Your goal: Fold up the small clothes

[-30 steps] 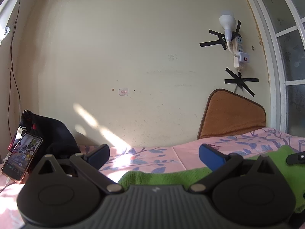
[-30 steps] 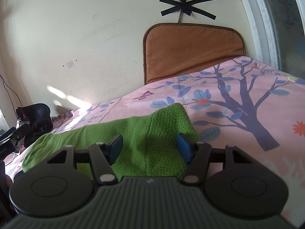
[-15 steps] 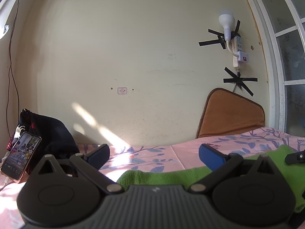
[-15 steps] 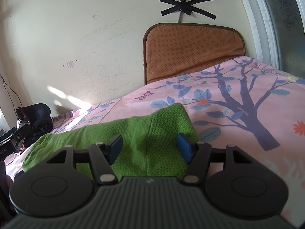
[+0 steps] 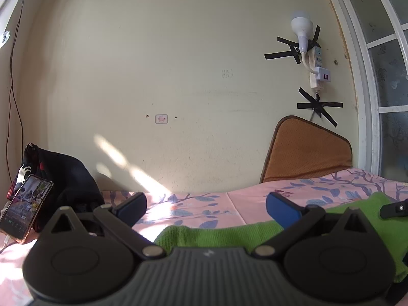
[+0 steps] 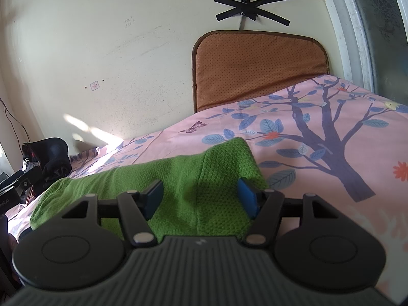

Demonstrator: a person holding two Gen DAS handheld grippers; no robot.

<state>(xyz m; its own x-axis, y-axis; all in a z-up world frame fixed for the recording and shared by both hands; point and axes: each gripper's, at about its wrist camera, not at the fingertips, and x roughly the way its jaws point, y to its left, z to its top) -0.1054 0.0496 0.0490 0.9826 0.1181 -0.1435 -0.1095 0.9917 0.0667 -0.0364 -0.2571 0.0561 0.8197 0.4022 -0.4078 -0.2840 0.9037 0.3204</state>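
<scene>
Where wall (image 5: 178,76) bears handwritten digits, green cloth (image 6: 204,178)

Both views are taken low over the pink floral bedsheet (image 5: 209,204), facing the cream wall (image 6: 127,51); the green knitted cloth (image 6: 209,178) is shared.

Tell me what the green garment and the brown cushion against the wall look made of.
Green garment: a knit, likely wool or acrylic yarn; matte, with a bumpy waffle-like stitch. Brown cushion: seemingly a woven or mesh fabric, matte, dotted with fine perforations and edged in darker piping; the fibre itself cannot be told.
</scene>
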